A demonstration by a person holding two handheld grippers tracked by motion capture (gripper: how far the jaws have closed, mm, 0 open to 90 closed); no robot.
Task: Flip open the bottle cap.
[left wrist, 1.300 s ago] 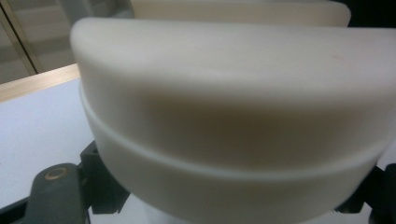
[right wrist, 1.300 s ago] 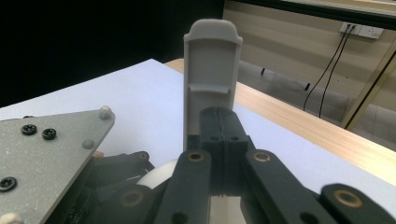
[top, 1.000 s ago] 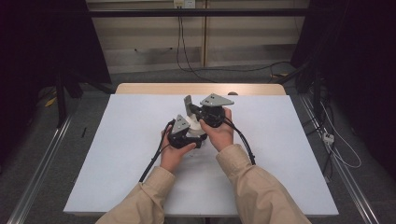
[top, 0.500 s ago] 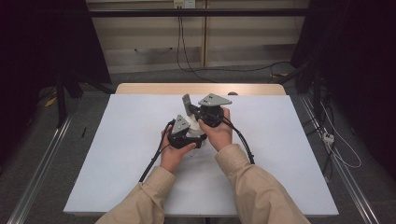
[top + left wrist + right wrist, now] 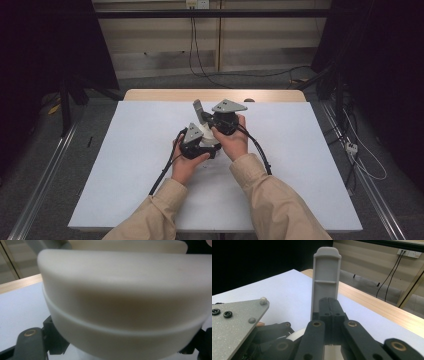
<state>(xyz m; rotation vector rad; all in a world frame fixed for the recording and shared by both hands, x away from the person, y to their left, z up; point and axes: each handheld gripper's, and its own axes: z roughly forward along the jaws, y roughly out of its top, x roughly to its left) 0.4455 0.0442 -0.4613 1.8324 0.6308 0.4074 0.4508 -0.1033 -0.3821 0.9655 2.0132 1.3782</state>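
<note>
You hold both grippers close together over the middle of the white table [image 5: 125,165], your left gripper [image 5: 199,145] low and just in front of your right gripper [image 5: 212,122]. Your right gripper's jaws are pressed together around the foot of a flat grey plastic piece [image 5: 325,280] that stands upright with its rounded end up. A cream rounded object [image 5: 125,305] sits right against your left gripper's camera, too close to identify, and you cannot tell from here whether those jaws are clamped or parted.
</note>
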